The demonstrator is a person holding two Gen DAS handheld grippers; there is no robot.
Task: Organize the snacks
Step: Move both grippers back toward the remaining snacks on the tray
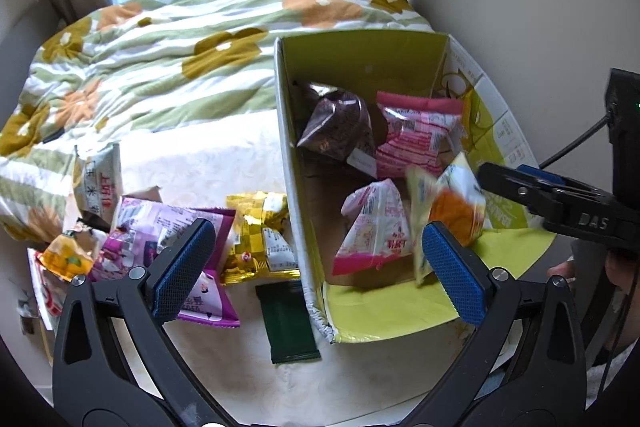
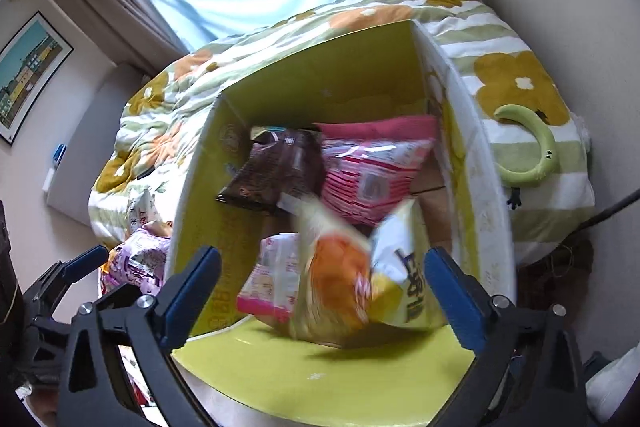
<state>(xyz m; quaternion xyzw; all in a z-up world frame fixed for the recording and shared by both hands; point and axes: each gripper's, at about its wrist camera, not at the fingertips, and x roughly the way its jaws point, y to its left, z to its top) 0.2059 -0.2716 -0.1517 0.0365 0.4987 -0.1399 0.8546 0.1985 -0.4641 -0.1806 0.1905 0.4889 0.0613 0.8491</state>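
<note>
On the bed at left we see a purple packet [image 1: 168, 227] and gold packet [image 1: 260, 235] beside our left tongs [image 1: 316, 263], spread wide and empty. Rightward, the box [image 1: 288, 155] holds a blurred yellow-orange packet [image 2: 360, 279], long axis roughly upright, between our right tongs [image 2: 324, 291], also wide.

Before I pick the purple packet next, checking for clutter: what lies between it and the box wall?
In the left wrist view, a gold packet lies between the purple packet and the box wall.
</note>
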